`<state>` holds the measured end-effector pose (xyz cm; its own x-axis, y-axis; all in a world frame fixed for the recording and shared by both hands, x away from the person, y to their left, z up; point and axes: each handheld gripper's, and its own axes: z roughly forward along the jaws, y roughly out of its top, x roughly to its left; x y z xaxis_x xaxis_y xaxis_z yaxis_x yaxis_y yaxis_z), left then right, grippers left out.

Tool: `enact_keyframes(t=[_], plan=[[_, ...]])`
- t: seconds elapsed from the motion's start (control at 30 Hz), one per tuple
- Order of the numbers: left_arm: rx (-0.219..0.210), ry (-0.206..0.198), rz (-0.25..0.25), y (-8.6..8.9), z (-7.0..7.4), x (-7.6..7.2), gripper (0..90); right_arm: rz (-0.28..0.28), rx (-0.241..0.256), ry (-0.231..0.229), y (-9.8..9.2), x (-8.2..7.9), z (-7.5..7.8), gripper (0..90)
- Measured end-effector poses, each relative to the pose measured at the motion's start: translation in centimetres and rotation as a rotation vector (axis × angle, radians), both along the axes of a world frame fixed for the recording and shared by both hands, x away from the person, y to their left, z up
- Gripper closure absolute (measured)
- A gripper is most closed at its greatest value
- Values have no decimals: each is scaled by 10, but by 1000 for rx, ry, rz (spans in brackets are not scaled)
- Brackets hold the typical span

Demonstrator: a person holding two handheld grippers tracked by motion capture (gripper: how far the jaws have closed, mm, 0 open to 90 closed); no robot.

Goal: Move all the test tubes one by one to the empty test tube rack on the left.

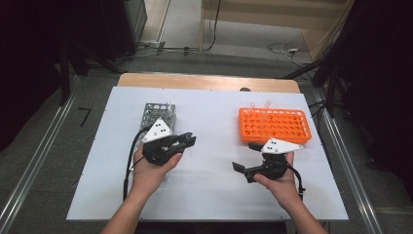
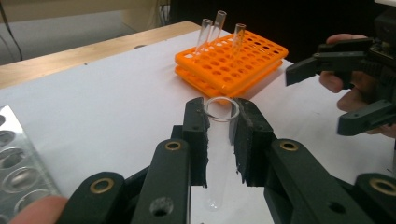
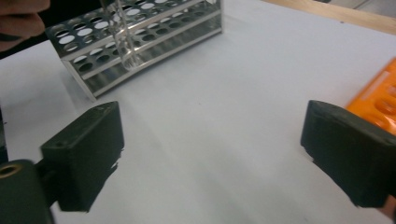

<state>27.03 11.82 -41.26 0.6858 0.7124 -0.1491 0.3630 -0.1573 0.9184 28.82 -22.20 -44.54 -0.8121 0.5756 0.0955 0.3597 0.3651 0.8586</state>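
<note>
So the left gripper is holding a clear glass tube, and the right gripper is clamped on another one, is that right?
Not quite. The left gripper does hold a clear glass tube, but the right gripper holds nothing: the right gripper view shows its jaws wide apart with bare table between them.

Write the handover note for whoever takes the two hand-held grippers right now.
Left hand-held gripper: shut on a clear test tube, held above the white table between the two racks.
Right hand-held gripper: jaws wide open, holding nothing, near the orange rack.
Orange rack: three tubes stand at its far side.
Metal rack: to the left; whether it holds any tubes cannot be told.
Done: one tube is gripped and clear of both racks.
Left: probably seat that tube in a rack hole; which rack it is bound for cannot be told.
</note>
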Motion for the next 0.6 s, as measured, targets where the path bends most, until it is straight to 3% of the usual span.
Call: enact_keyframes(t=[0.27,0.6], plan=[[-1,-11,37,15,10,7,766,-47,27,10,-32,-1,0,0],[9,-30,70,26,22,19,765,-87,12,13,-57,-6,-5,0]])
